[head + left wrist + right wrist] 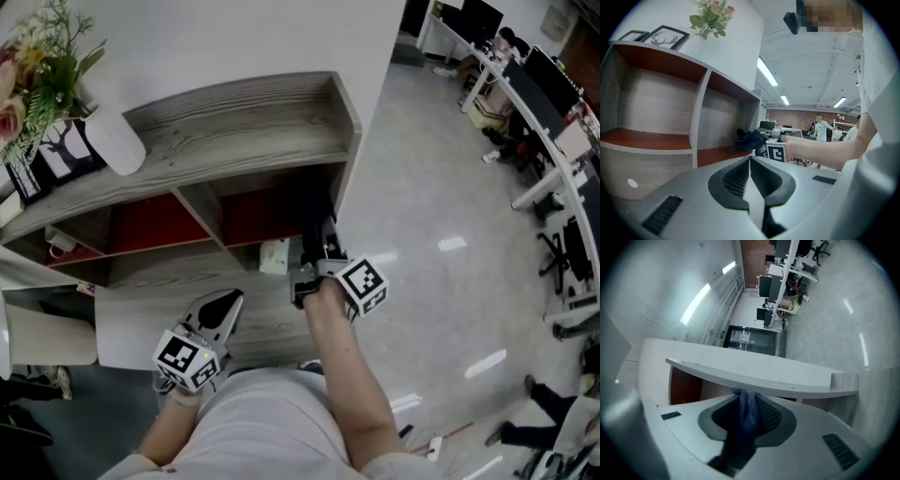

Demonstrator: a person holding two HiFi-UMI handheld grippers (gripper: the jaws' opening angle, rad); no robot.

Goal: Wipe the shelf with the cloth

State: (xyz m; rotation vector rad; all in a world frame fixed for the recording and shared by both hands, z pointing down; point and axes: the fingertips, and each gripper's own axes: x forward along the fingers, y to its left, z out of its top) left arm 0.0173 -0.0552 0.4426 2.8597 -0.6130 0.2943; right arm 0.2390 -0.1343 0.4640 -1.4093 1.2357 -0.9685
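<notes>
Glossy grey floor (441,216) fills the head view from 1 to 5 o'clock, with office desks (562,150) along its 2 o'clock edge. At 10 o'clock stands the shelf (234,131), grey wood-grain with red-backed compartments below its top board. On that top board, at 9 o'clock, sit a white vase (114,139) of flowers (37,66) and a framed picture (56,150).

At the middle of the head view the right tool (750,401) reaches into the right-hand compartment. Its jaws are closed narrow on the cloth (743,437), a dark blue bunch pinched between the pads and trailing back toward 6 o'clock in the right gripper view. That view shows the shelf board's edge just beyond the cloth's tip. A small white box (274,255) lies just beside this tool, at its 9 o'clock.

The left tool (750,164) is at 7 o'clock in the head view, outside the compartments, its jaws together with nothing between them. From the left gripper view the cloth shows at 12 o'clock of its jaws, inside the right compartment.
</notes>
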